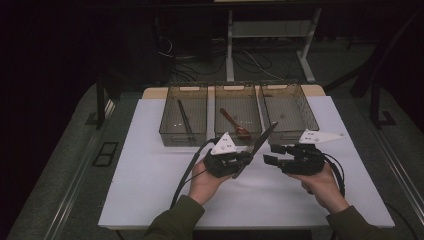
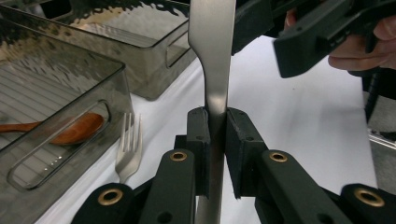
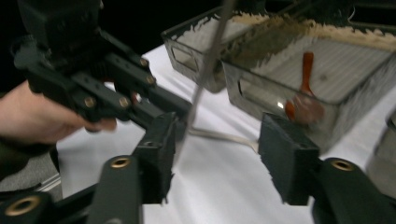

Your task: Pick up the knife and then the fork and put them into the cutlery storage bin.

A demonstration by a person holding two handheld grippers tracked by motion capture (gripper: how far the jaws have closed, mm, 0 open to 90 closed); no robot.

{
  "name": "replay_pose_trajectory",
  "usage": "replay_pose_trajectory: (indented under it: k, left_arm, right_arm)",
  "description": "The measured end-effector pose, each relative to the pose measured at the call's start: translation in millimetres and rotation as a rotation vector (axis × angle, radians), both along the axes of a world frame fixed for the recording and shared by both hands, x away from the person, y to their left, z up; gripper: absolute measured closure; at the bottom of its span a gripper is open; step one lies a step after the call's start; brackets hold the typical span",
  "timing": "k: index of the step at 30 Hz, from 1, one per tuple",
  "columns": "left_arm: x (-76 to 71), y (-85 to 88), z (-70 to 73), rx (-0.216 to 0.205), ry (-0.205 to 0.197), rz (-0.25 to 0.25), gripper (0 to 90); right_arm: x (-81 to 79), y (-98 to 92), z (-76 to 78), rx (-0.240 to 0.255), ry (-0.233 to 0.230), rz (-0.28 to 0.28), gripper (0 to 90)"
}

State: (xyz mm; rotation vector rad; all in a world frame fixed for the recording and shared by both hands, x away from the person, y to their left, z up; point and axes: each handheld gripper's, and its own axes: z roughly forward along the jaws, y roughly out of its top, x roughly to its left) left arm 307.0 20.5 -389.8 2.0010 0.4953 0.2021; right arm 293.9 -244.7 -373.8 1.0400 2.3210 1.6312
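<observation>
The table knife (image 2: 212, 70) stands clamped in the left tongs (image 2: 216, 140), lifted above the bench (image 1: 150, 190) for sorting, I judge. A fork (image 2: 128, 149) lies below beside the spoon's bin (image 1: 239, 125). The right tongs (image 3: 219, 158) gape apart, ready.

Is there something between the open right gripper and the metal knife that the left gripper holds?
Nothing visible. The right gripper is open beside the knife, which the left gripper clamps upright; in the right gripper view the blade passes between its jaws.
</observation>
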Motion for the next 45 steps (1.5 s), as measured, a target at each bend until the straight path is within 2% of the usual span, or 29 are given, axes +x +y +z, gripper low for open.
replay_pose_trajectory:
  k: [5, 12, 19, 26, 29, 32, 34, 37, 43, 45]
  left_arm:
    - [-1.1, -2.2, -1.9, -0.028, -0.005, 0.032, 79.3]
    - [-1.9, 0.3, 0.2, -0.022, -0.041, 0.052, 79.3]
    - [-2.4, 1.8, 0.5, -0.034, -0.061, 0.080, 79.3]
    - [-0.4, 4.2, -0.2, -0.042, -0.058, 0.088, 79.3]
    - [1.3, 5.8, -1.1, -0.048, -0.047, 0.086, 79.2]
    - [1.6, 7.4, -1.7, -0.049, -0.056, 0.083, 77.8]
    - [2.0, 10.0, -1.3, -0.052, -0.061, 0.085, 71.3]
    - [3.3, 18.5, -1.7, -0.034, -0.067, 0.082, 60.7]
    - [3.8, 45.8, -6.0, -0.019, -0.039, 0.040, 48.4]
    - [2.5, 55.7, -7.5, -0.023, -0.035, 0.044, 45.5]
  right_arm:
    - [8.0, 13.2, 5.9, 0.029, 0.003, 0.011, 54.2]
    - [19.2, 28.6, 4.2, 0.038, 0.034, 0.002, 65.0]
    - [26.6, 35.4, 4.4, 0.087, 0.058, -0.004, 77.0]
    - [29.9, 43.6, 5.6, 0.087, 0.048, 0.005, 87.0]
    - [30.3, 46.4, 6.2, 0.077, 0.037, 0.008, 87.4]
    - [31.1, 47.0, 6.7, 0.066, 0.033, 0.014, 87.5]
    - [31.4, 46.3, 7.5, 0.053, 0.028, 0.012, 87.5]
    - [32.2, 41.7, 8.8, 0.040, 0.021, 0.003, 87.5]
    - [33.9, 27.4, 11.1, 0.001, 0.018, -0.018, 87.4]
    - [33.4, 23.2, 11.3, -0.017, 0.013, -0.023, 87.5]
